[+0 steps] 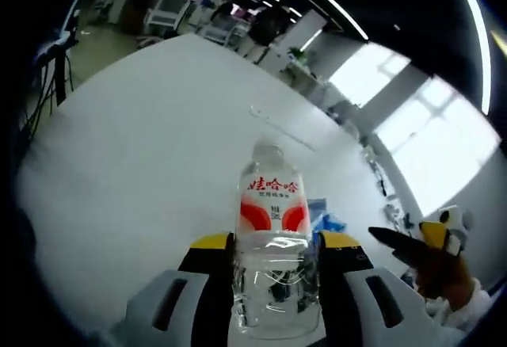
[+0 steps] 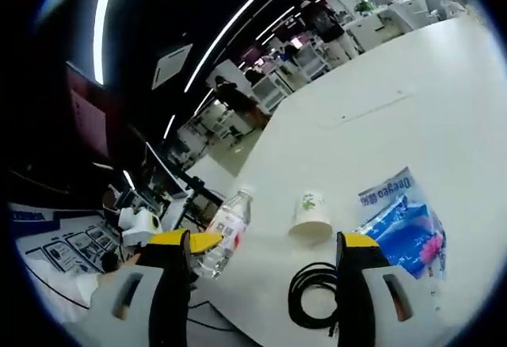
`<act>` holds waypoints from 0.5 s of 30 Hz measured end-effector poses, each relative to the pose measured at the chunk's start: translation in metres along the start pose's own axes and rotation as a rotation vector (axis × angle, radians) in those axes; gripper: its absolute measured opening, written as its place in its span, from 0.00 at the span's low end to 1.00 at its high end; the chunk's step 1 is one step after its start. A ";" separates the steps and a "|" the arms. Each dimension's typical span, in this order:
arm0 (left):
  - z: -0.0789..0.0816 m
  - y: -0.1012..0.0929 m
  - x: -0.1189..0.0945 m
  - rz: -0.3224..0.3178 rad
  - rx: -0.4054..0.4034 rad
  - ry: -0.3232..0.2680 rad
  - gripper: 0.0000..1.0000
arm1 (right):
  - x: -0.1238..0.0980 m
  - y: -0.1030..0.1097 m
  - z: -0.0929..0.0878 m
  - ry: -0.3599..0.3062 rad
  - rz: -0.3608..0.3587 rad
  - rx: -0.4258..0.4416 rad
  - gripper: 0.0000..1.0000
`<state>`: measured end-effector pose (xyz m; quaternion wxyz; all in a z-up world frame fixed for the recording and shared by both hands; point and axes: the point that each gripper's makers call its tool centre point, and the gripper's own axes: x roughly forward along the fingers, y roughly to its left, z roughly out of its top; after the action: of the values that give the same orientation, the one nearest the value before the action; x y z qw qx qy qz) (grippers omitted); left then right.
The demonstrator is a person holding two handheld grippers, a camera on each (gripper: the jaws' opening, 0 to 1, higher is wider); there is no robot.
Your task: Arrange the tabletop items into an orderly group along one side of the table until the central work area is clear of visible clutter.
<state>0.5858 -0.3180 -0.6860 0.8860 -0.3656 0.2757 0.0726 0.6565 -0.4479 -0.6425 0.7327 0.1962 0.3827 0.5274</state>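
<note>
Two grippers: one in each of the person's hands, above a white tabletop in an open-plan office.
Left gripper: yellow-tipped fingers closed on both sides of a clear water bottle, which stands upright between them in the left gripper view.
Water bottle: transparent, with a red-and-white label carrying printed characters; its cap points toward the far end of the tabletop. In the right gripper view it appears tilted at the tabletop's near edge, clamped in the other gripper.
Right gripper: fingers spread wide, nothing between them, hanging over the near part of the tabletop.
Paper cup: white with a small green print, lying mouth down on the tabletop, just beyond the gap between the right fingers.
Black cable: coiled in loops on the tabletop, near the cup and close to the right-hand finger.
Blue packet: a crinkled plastic wrapper with white and pink print, lying flat beside the cable and the cup. A blue patch beside the bottle in the left gripper view may be the same packet; too blurred to tell.
Background: desks, monitors and strip ceiling lights, with bright windows along one wall.
</note>
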 end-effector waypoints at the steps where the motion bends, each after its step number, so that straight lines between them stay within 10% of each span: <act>1: 0.000 -0.002 -0.001 -0.004 0.001 -0.002 0.37 | 0.004 0.002 -0.001 0.002 0.008 0.009 0.73; 15: 0.001 -0.020 -0.012 -0.046 0.006 -0.015 0.37 | 0.031 0.030 -0.013 0.031 0.090 0.149 0.73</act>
<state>0.5826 -0.3303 -0.6665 0.8907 -0.3686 0.2606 0.0543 0.6322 -0.4094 -0.6413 0.6856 0.2591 0.4230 0.5327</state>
